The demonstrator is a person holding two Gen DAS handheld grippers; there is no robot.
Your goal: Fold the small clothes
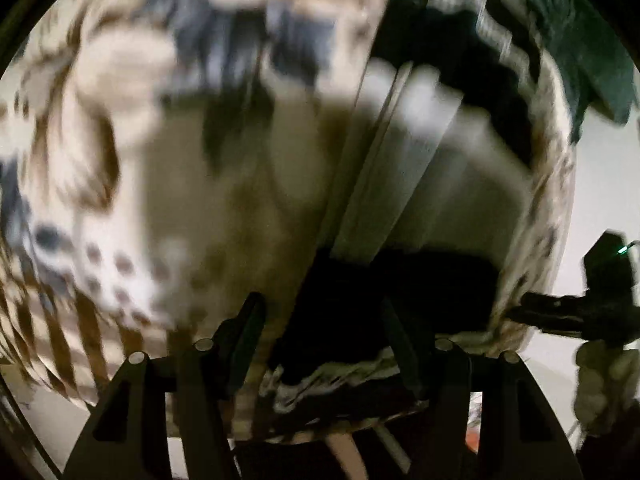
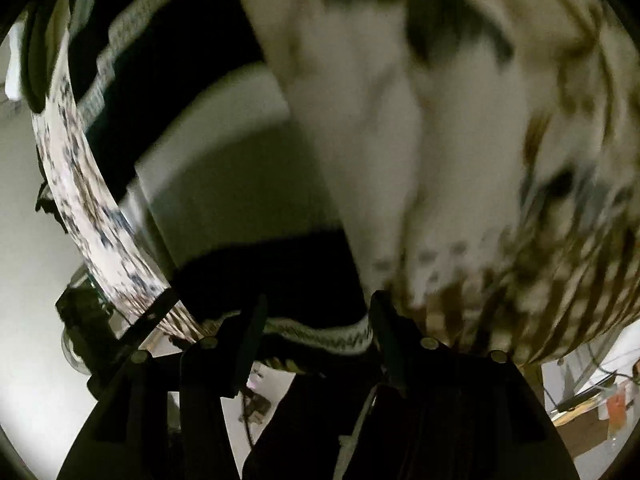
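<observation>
Both wrist views are smeared, so read them cautiously. A small garment (image 1: pixel 420 184), with broad black and white bands and a zigzag-knit hem, lies on a round surface covered by a cloth patterned in brown, cream and grey (image 1: pixel 80 128); it may be a bench, though I cannot say for sure. The garment sits near that surface's edge closest to you, its black lower band and hem right at the rim. Your left tongs (image 1: pixel 320 320) stand part open over that black band, with nothing pinched between the fingers. Your right tongs (image 2: pixel 316 320) also stand part open, the zigzag hem (image 2: pixel 320 334) running across the gap between the fingers; the pads do not look pressed onto it, so I judge it is not held. The main risk is closing while the view is this smeared: you could bite the patterned cloth along with the hem and drag it, or catch only one layer, leaving a crooked fold. Because the garment lies at the rim, a loose or one-sided pinch could also let it slide off the edge. In the left view the right tongs show at the far right edge, well apart, so a collision seems unlikely.
</observation>
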